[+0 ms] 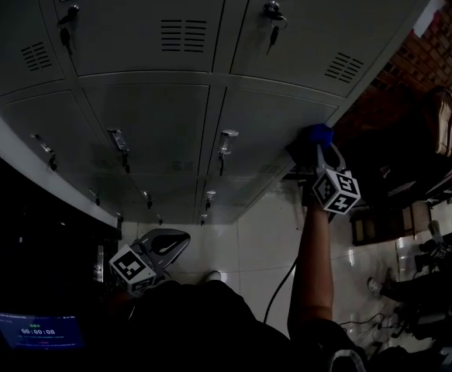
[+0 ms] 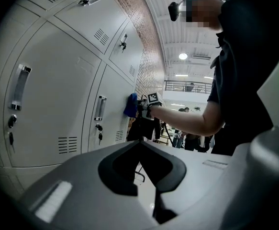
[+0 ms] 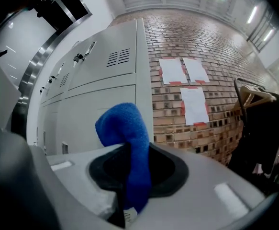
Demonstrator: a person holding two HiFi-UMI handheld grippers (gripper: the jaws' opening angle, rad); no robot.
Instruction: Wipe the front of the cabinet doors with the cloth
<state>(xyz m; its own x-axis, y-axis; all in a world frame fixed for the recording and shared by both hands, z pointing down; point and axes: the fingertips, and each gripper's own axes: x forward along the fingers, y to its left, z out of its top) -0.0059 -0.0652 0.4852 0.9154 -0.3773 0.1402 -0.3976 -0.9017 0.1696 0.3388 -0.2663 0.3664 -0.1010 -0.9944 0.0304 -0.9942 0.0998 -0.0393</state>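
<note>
Fuzzy blue cloth (image 3: 122, 126), bunched, pinched in the right tool (image 3: 133, 174).

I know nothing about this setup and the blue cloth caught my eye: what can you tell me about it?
The cloth is bright blue and fuzzy, like terry. The right gripper is shut on its lower part; the free end bunches and folds over. It is held at the cabinet edge beside the brick wall, seemingly against its front.
</note>
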